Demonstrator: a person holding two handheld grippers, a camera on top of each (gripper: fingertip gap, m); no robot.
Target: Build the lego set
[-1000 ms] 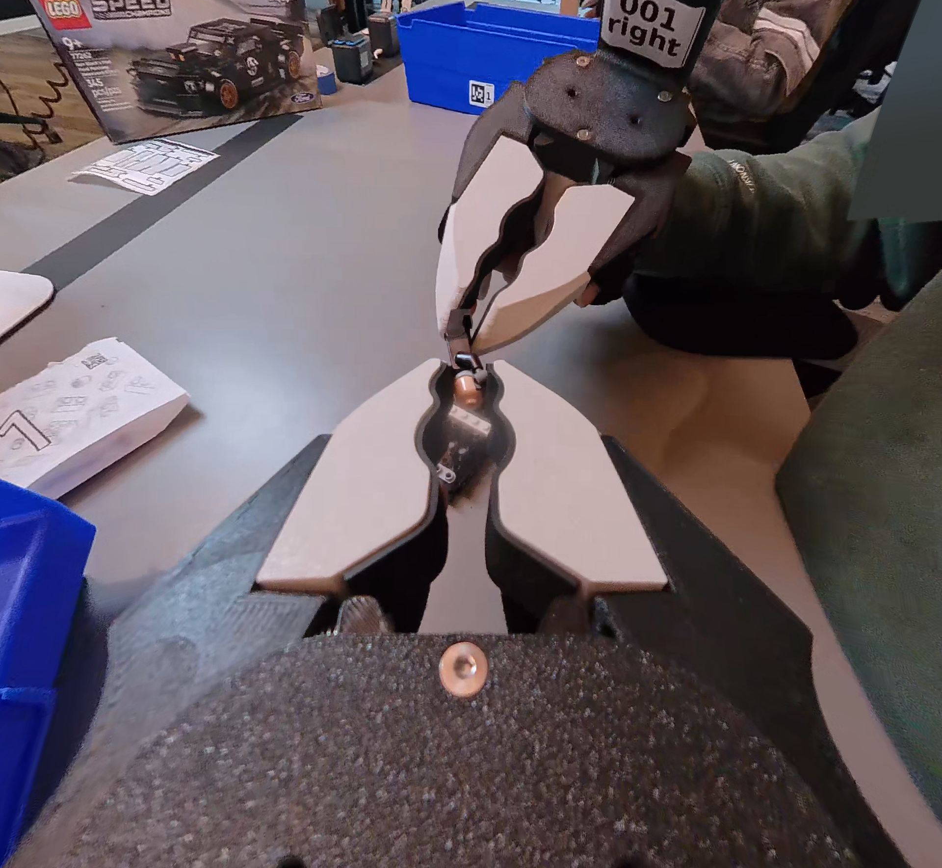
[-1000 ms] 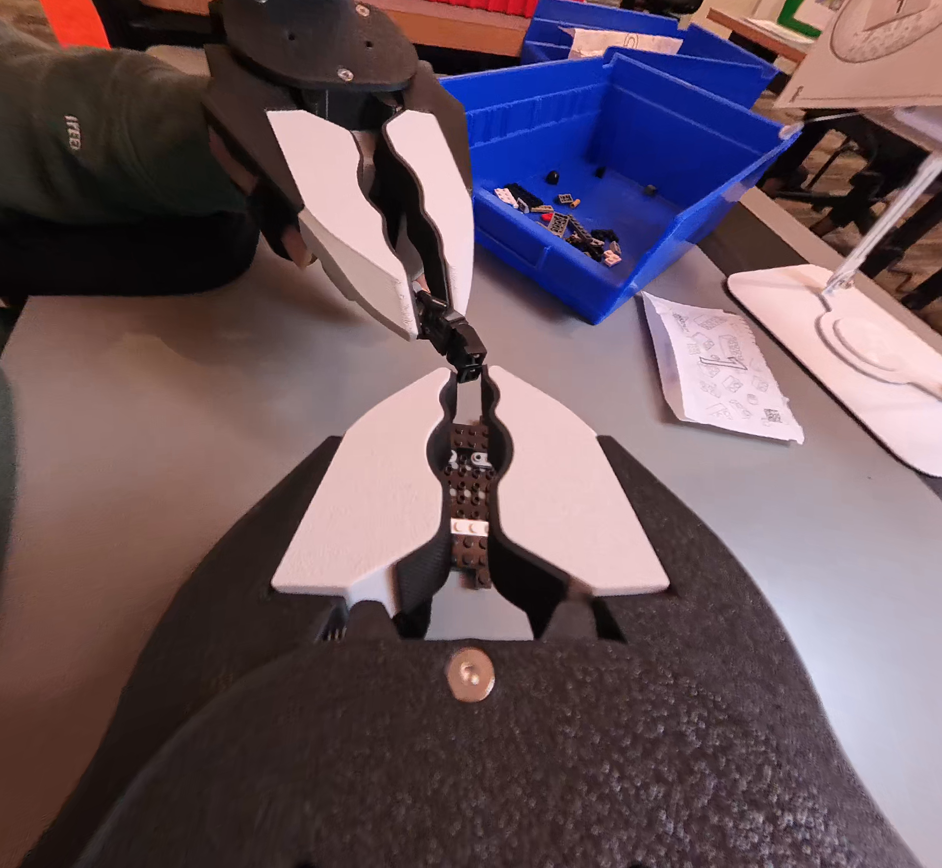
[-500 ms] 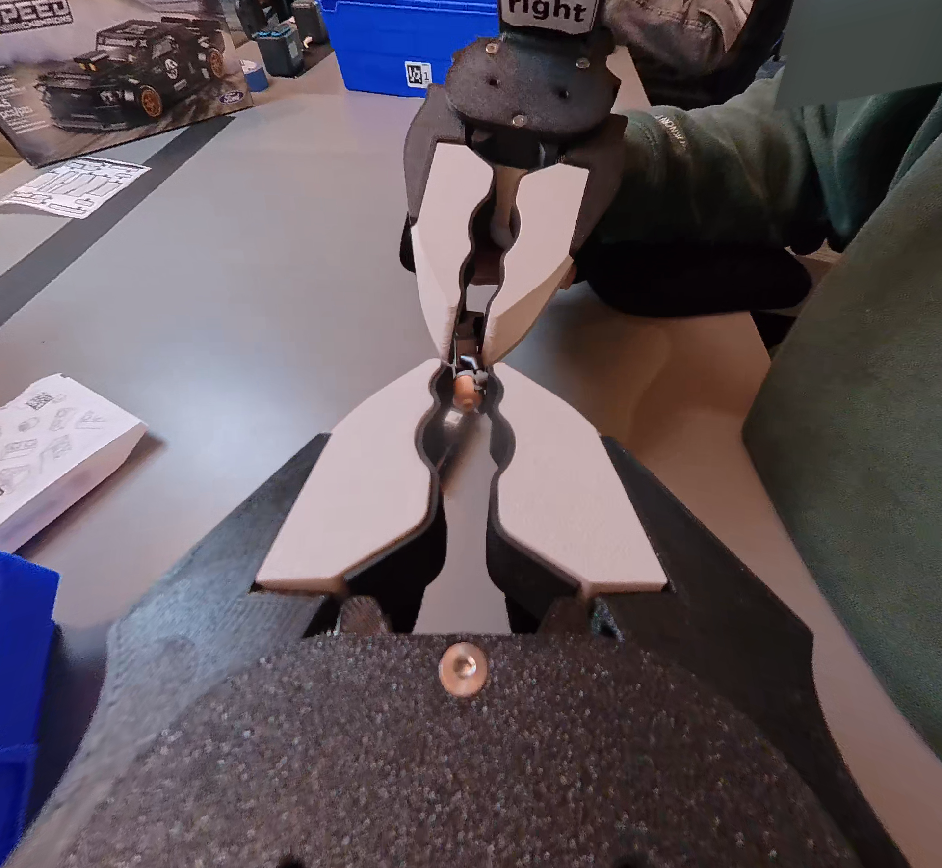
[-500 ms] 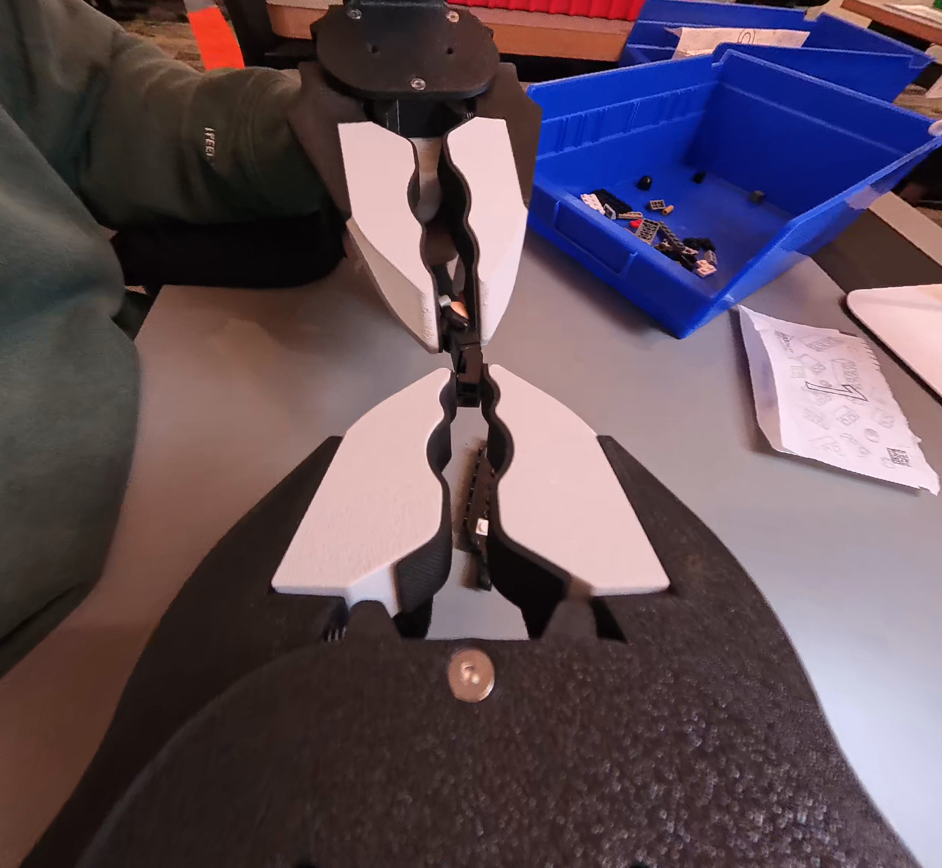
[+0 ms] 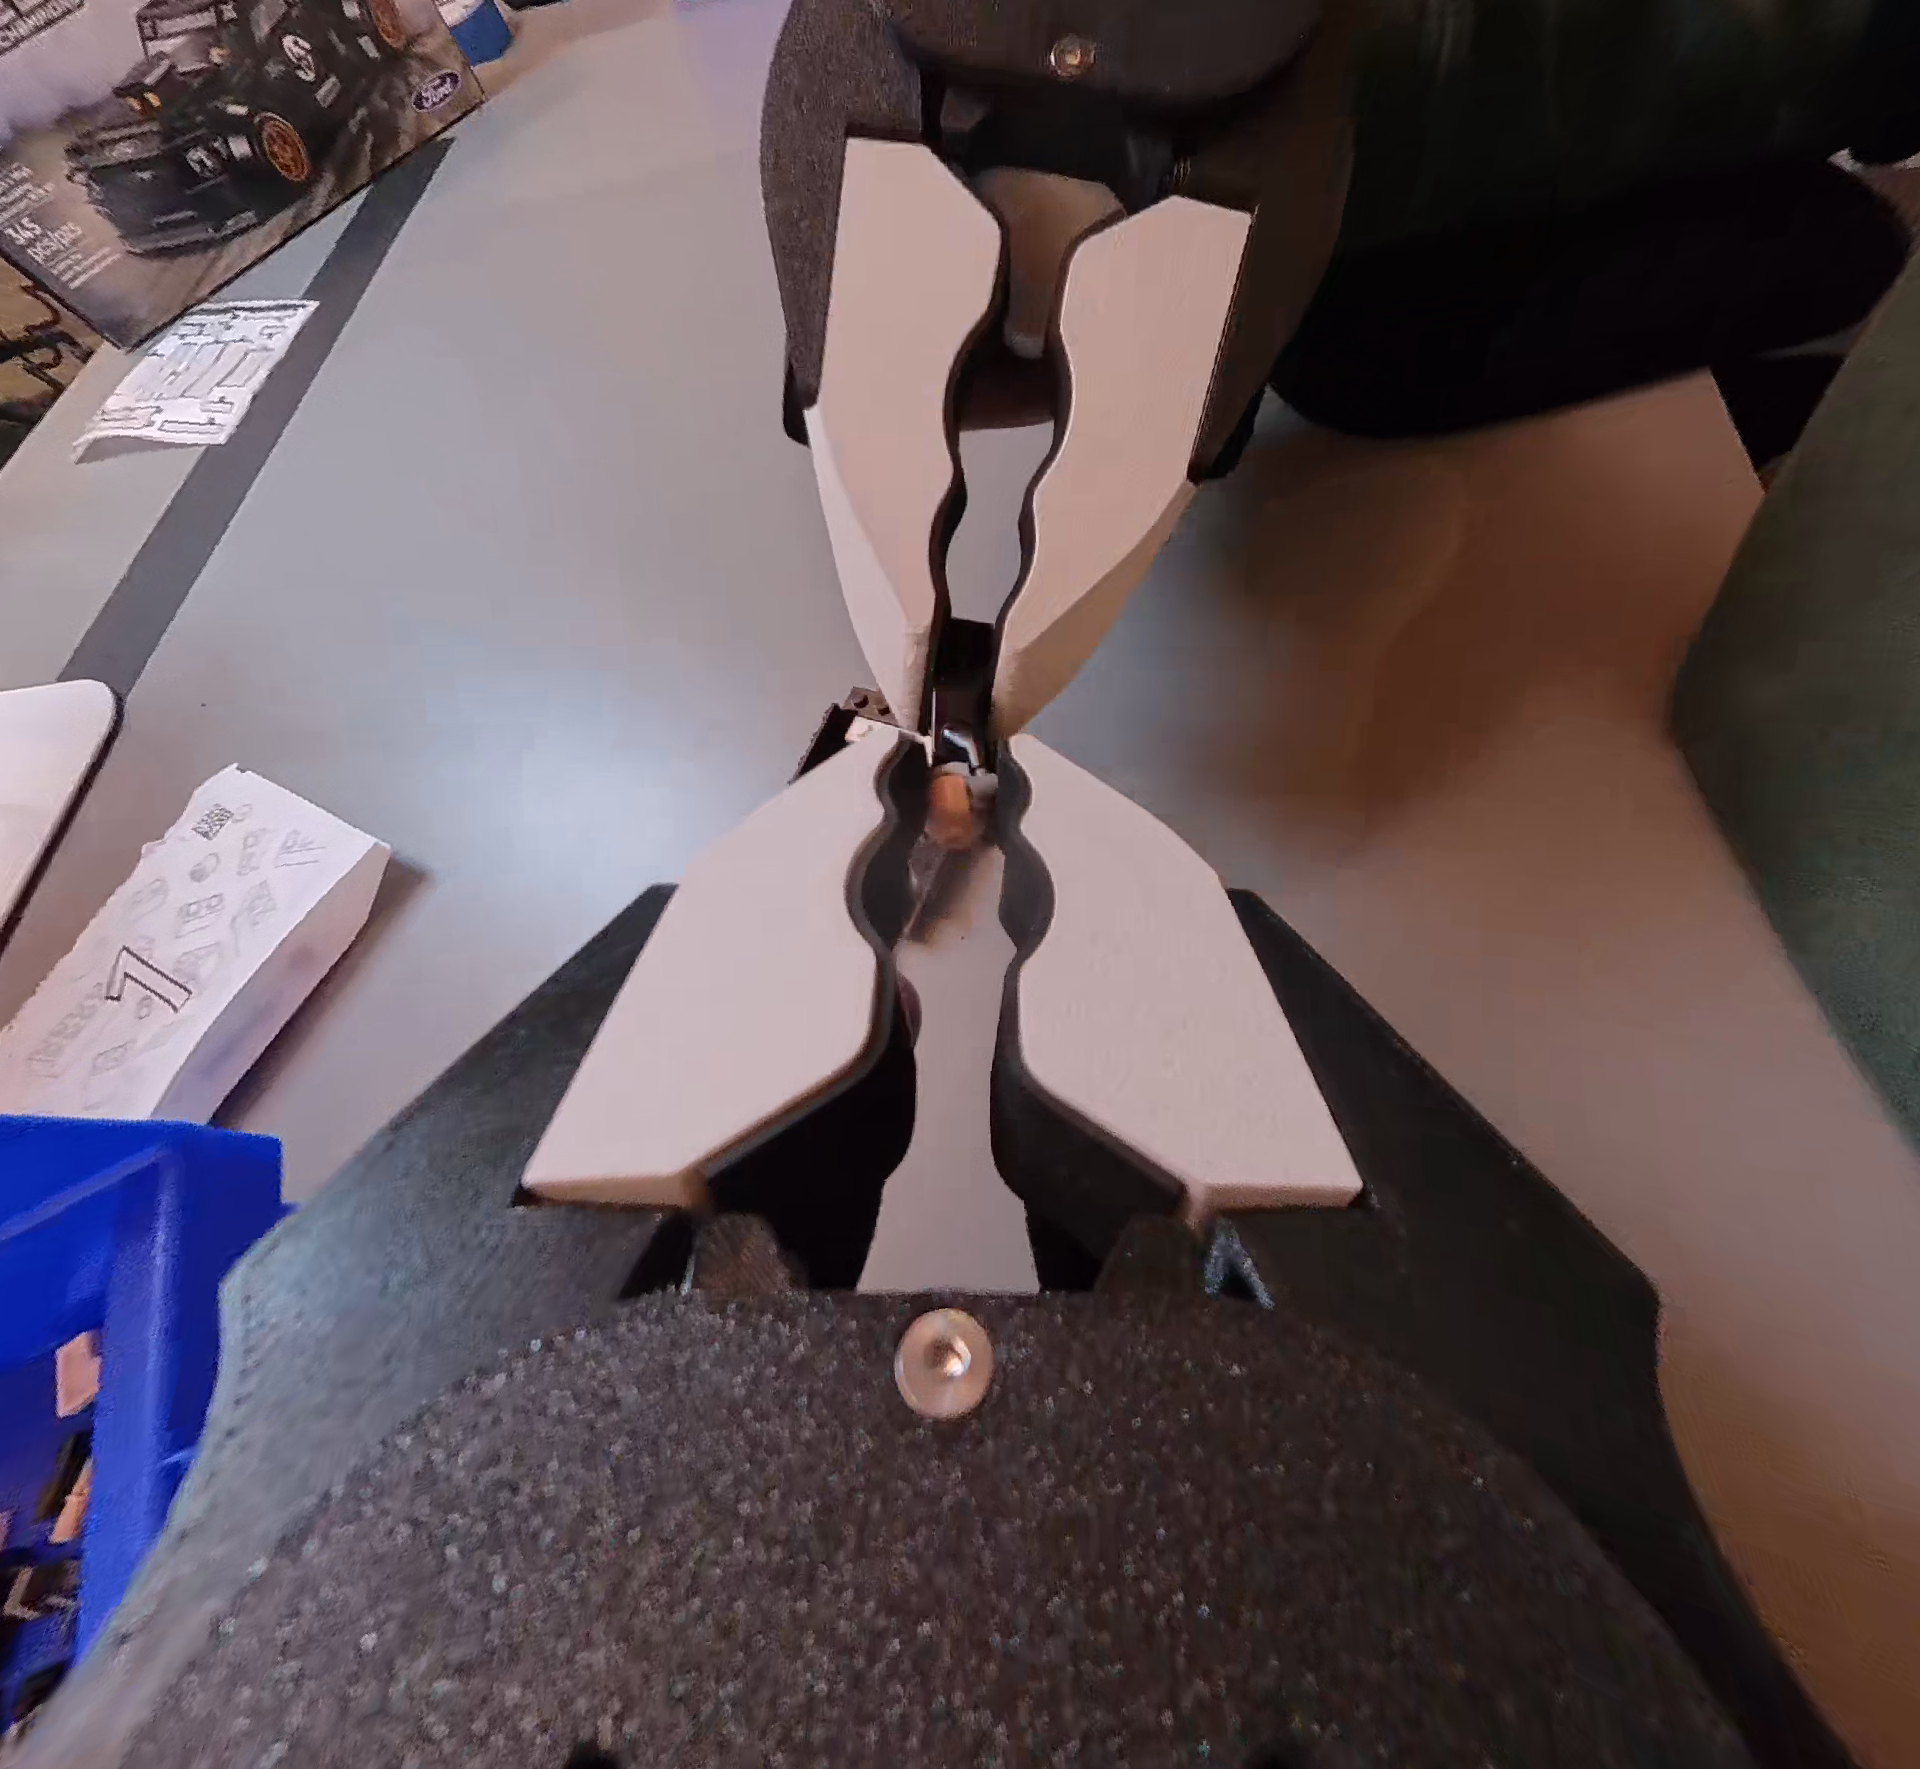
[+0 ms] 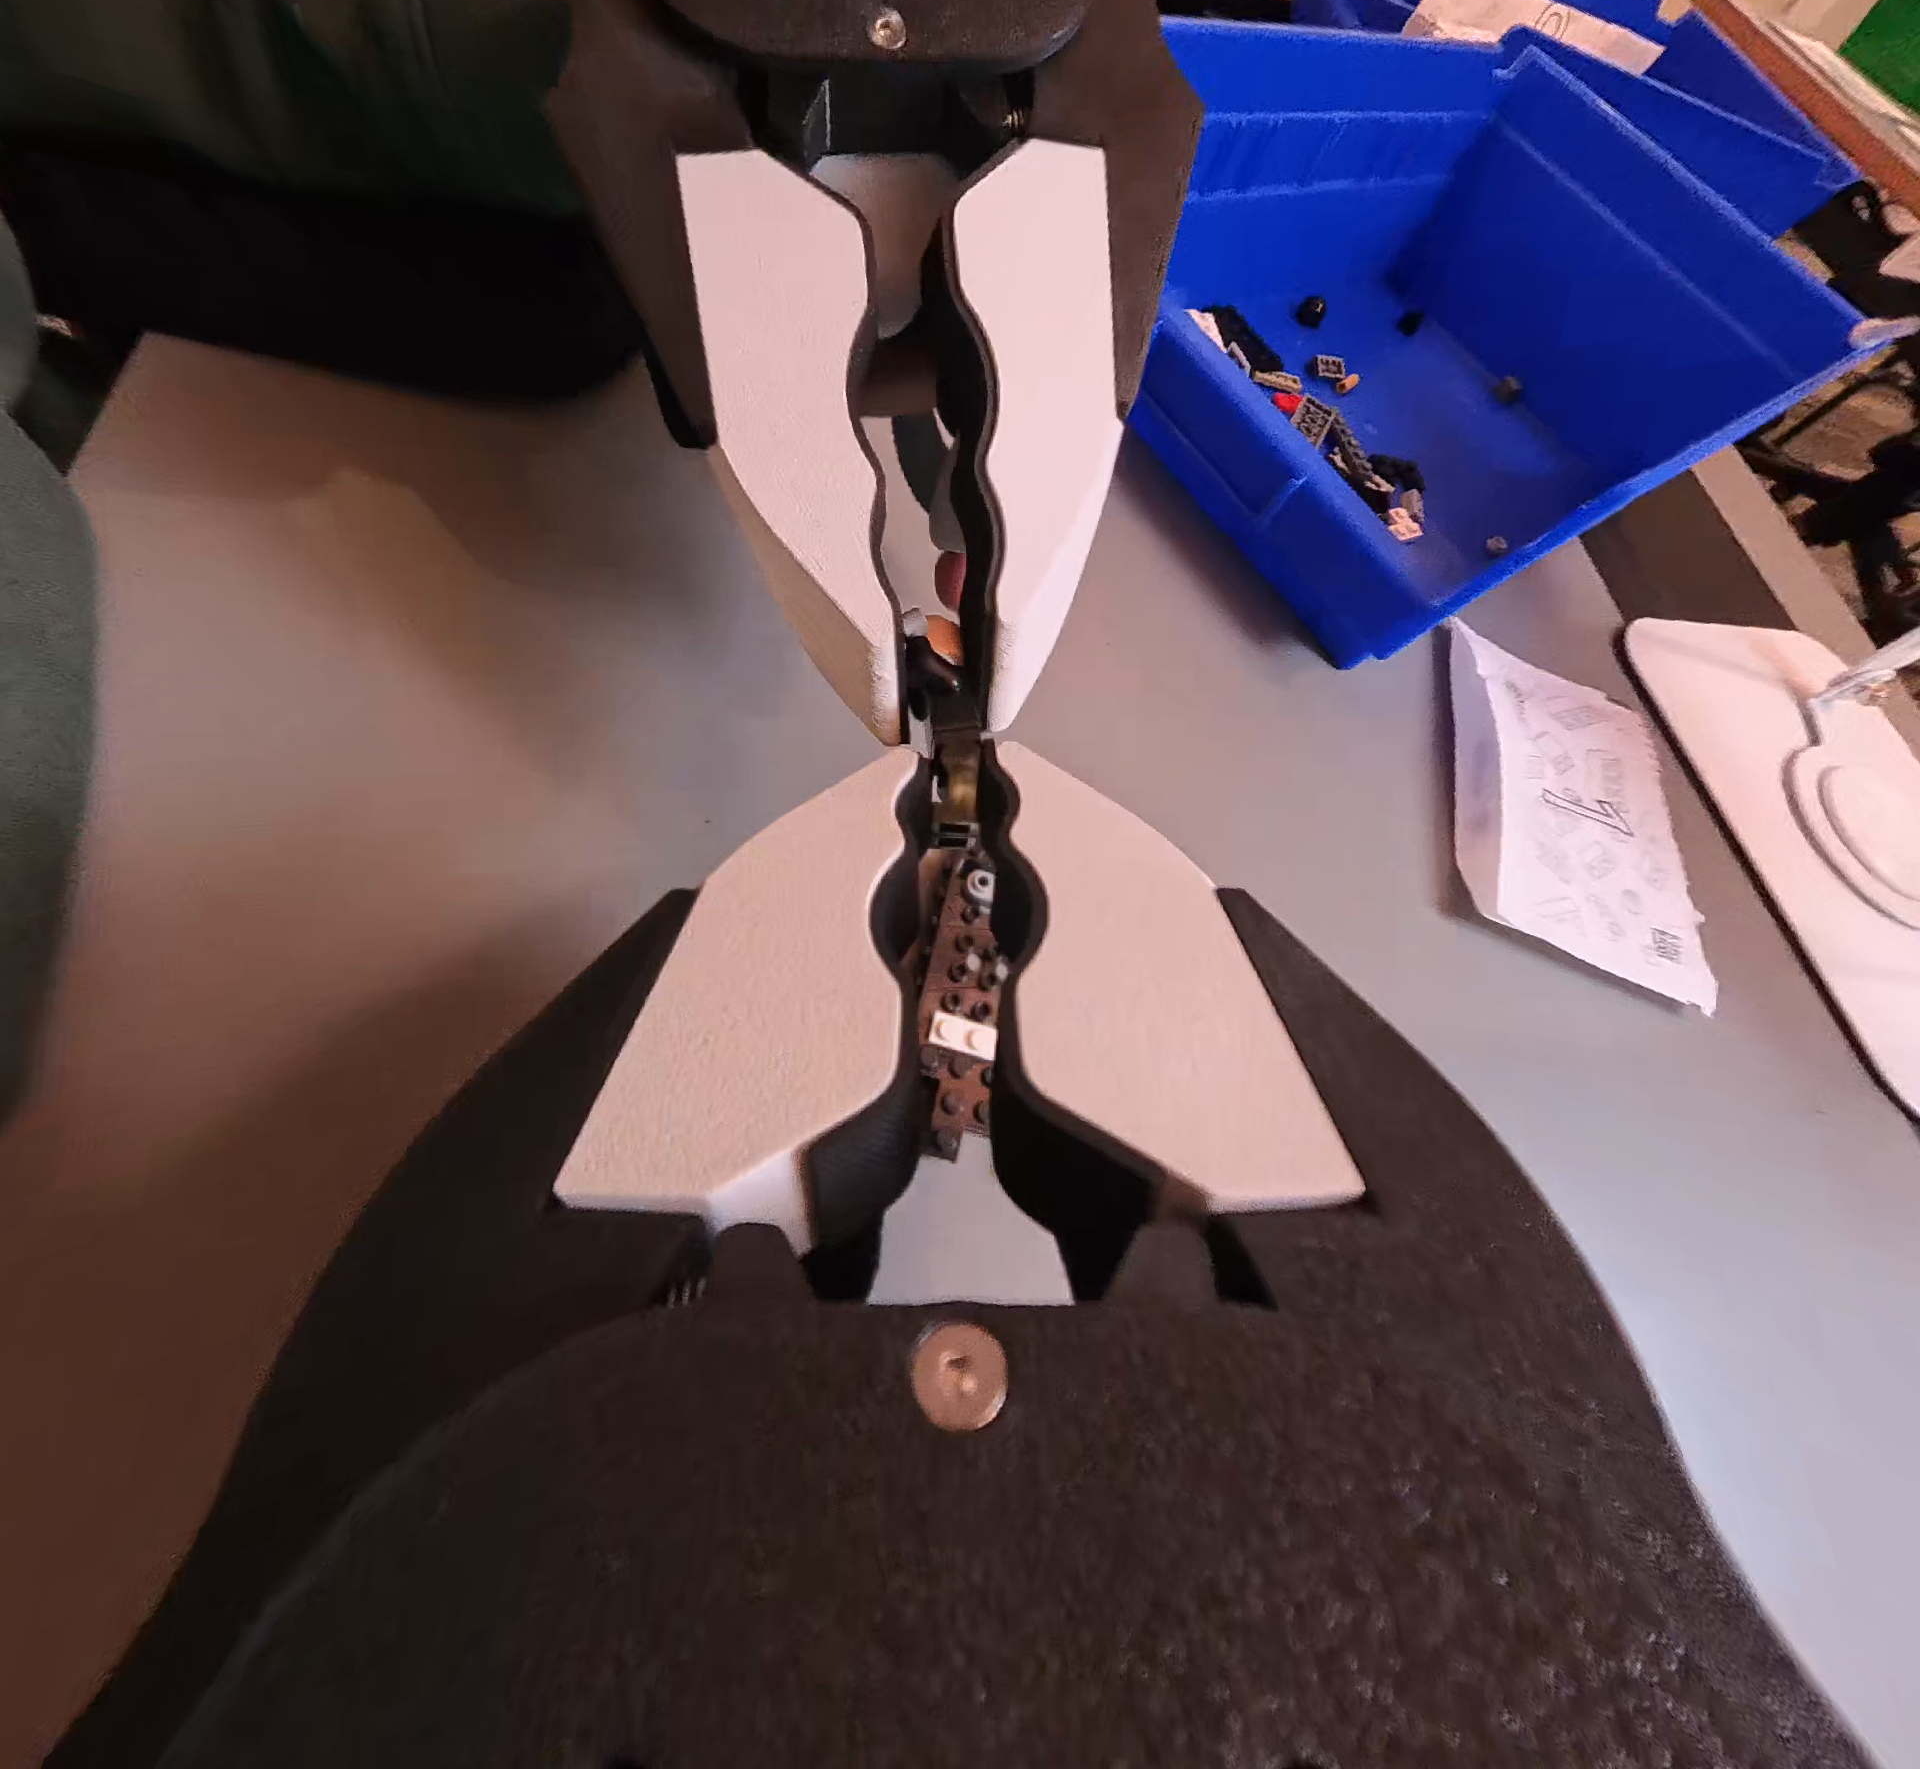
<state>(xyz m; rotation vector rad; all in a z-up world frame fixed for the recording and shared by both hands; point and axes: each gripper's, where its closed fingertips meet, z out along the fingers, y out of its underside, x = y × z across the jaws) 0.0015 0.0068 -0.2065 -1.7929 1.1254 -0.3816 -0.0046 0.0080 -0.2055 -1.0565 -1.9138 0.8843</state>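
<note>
My two grippers meet tip to tip above the grey table (image 5: 520,524). My left gripper (image 5: 951,763) is shut on a small black piece with an orange stud (image 5: 951,810). It also shows in the right wrist view as the left gripper (image 6: 940,717), coming in from the top with the orange stud (image 6: 940,639) between its fingers. My right gripper (image 6: 956,769) is shut on a long dark studded plate assembly (image 6: 961,992) carrying a small white piece. In the left wrist view the right gripper (image 5: 961,706) points at me, and the two held pieces touch at the tips.
A blue bin (image 6: 1558,192) with several loose pieces stands at the right, next to a paper sheet (image 6: 1558,815) and a white base (image 6: 1818,784). In the left wrist view are a toy car box (image 5: 208,78), a printed sheet (image 5: 187,950), a blue bin corner (image 5: 104,1304) and a green sleeve (image 5: 1662,57). Less than 4 cm separates the two grippers' tips.
The two grippers have closed the gap and lined up straight, so the held pieces now touch. The plate assembly turned edge-on half a second ago and now shows its studs again.
</note>
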